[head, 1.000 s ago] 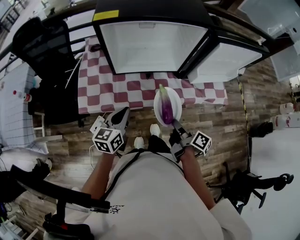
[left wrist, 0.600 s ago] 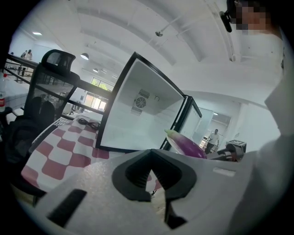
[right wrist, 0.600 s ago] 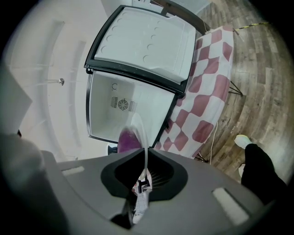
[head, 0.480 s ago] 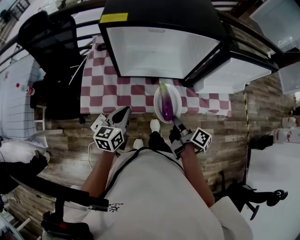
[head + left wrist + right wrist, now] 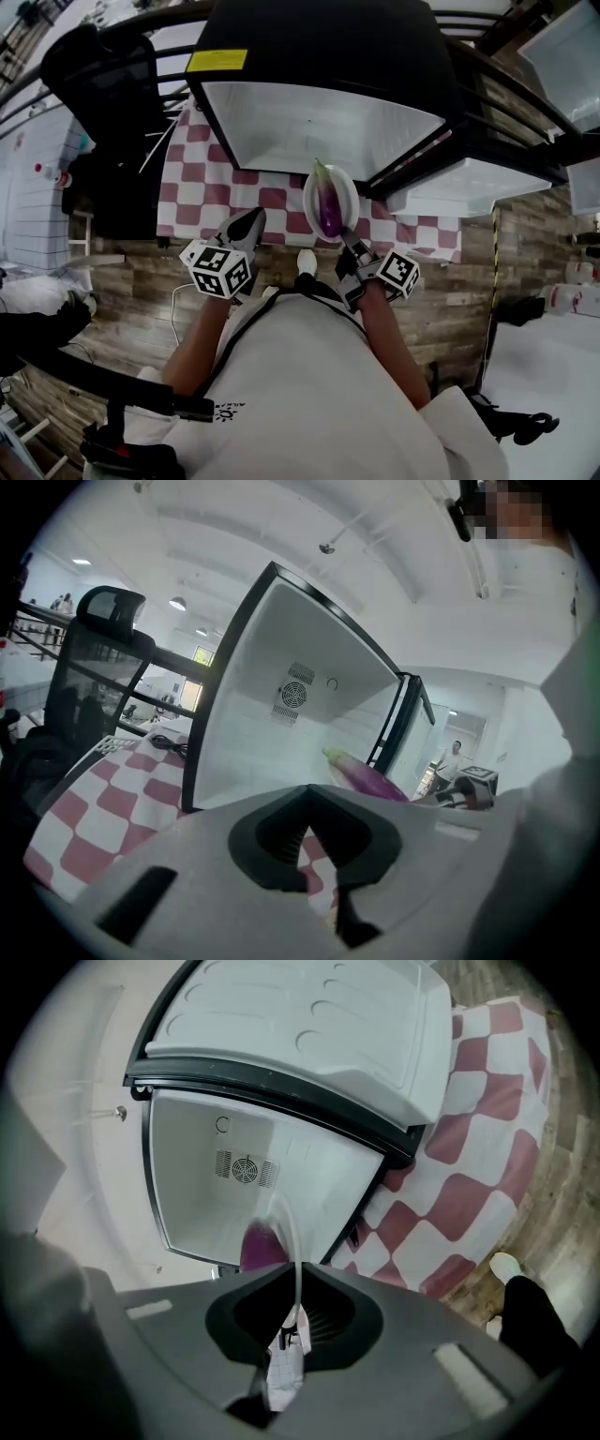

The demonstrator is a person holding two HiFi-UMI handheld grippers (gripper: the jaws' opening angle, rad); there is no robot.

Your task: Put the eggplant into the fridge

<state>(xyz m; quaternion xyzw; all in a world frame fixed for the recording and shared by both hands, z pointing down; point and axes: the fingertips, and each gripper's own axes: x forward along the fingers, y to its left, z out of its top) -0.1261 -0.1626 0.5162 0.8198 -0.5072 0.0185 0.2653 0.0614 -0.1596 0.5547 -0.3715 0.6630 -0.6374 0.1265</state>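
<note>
A purple eggplant (image 5: 329,208) lies on a white plate (image 5: 349,192). My right gripper (image 5: 349,242) is shut on the plate's near rim and holds it level in front of the open fridge (image 5: 319,131). In the right gripper view the plate rim (image 5: 292,1241) stands edge-on between the jaws of the right gripper (image 5: 286,1335), with the eggplant (image 5: 262,1246) behind it. My left gripper (image 5: 249,223) is shut and holds nothing, left of the plate. From the left gripper (image 5: 314,850) view the eggplant (image 5: 370,778) shows before the fridge's white inside (image 5: 291,714).
The fridge stands on a table with a red-and-white checked cloth (image 5: 202,202); its door (image 5: 469,183) swings open to the right. A black mesh chair (image 5: 103,84) stands at the left. The person's shoes (image 5: 306,261) are on the wooden floor.
Both grippers and the plate with the eggplant have moved forward to the fridge. The plate now hangs over the checked cloth at the fridge's opening.
</note>
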